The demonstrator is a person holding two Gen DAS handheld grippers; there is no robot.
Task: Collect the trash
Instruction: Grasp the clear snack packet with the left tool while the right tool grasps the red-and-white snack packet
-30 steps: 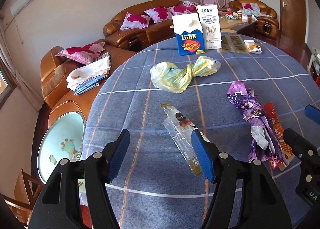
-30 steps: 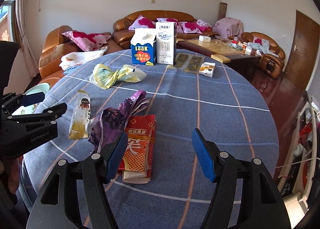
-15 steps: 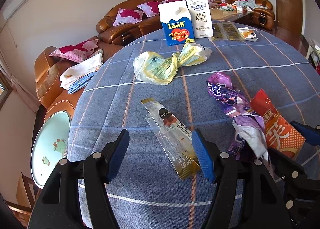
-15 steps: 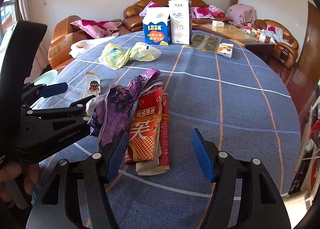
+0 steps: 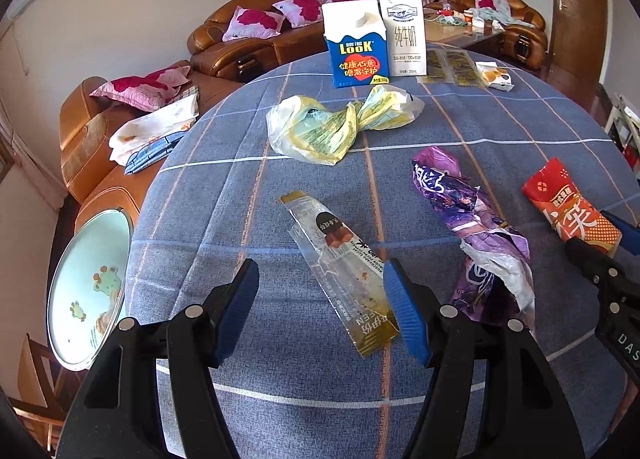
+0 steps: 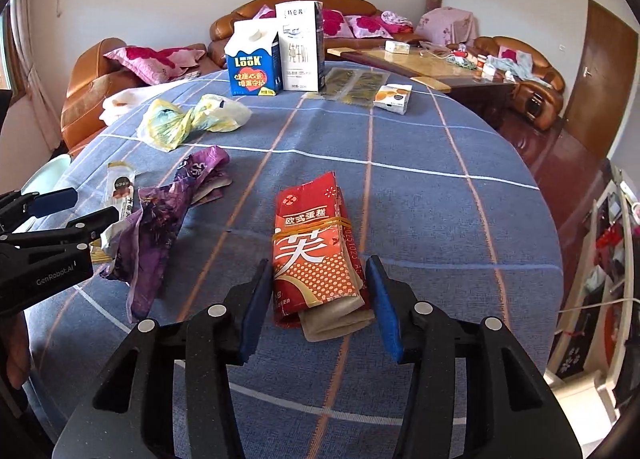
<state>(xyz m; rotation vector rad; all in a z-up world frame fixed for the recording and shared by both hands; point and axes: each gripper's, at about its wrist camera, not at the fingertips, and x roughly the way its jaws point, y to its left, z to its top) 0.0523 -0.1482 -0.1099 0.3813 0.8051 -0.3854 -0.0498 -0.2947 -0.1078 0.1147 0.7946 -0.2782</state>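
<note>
Your right gripper (image 6: 316, 299) has just been closing; its fingers straddle the red wrapper (image 6: 316, 251), apparently not yet pinching. Left gripper (image 5: 324, 307) fingers stand spread over the clear wrapper (image 5: 340, 259). All the trash remains uncollected on the worktop (image 6: 420, 199).

the right gripper (image 6: 316, 299) now sits around the near end of the red snack packet (image 6: 316, 251), which a second ago lay off to its left; its jaws have just been closing, with narrow gaps left on both sides. the left gripper (image 5: 322, 307) has the clear gold-edged wrapper (image 5: 340, 271) between its wide-apart fingers, closer than before.
</note>
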